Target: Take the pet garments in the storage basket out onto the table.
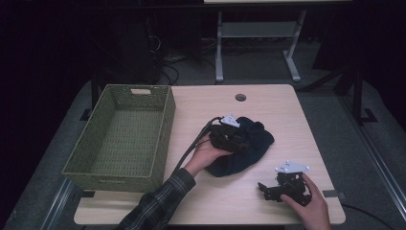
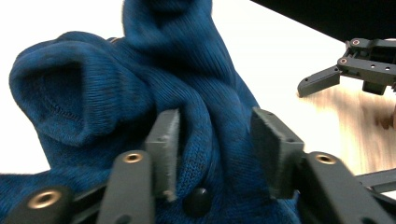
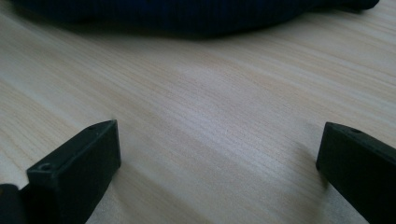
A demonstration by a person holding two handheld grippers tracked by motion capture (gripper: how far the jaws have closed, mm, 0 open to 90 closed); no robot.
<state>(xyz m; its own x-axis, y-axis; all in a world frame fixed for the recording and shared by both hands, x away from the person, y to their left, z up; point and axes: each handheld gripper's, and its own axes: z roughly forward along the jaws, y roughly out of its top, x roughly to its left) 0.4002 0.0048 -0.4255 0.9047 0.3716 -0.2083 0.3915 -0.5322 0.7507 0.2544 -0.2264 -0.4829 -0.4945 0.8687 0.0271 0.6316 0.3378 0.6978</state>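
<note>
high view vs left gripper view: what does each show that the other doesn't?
High view alone: the green woven basket at the table's left, the round hole near the far edge of the light wooden table, and a plaid sleeve.

Left gripper view alone: the knit ribbing up close, with a fold of cloth between the left gripper's parted pads.

Both: the crumpled dark blue knitted garment and the right gripper on the tabletop.

A dark blue knitted garment (image 1: 244, 146) lies crumpled in a soft heap near the middle of the light wooden tabletop (image 1: 268, 100), its ribbed folds bunched upward, right of the basket.
</note>
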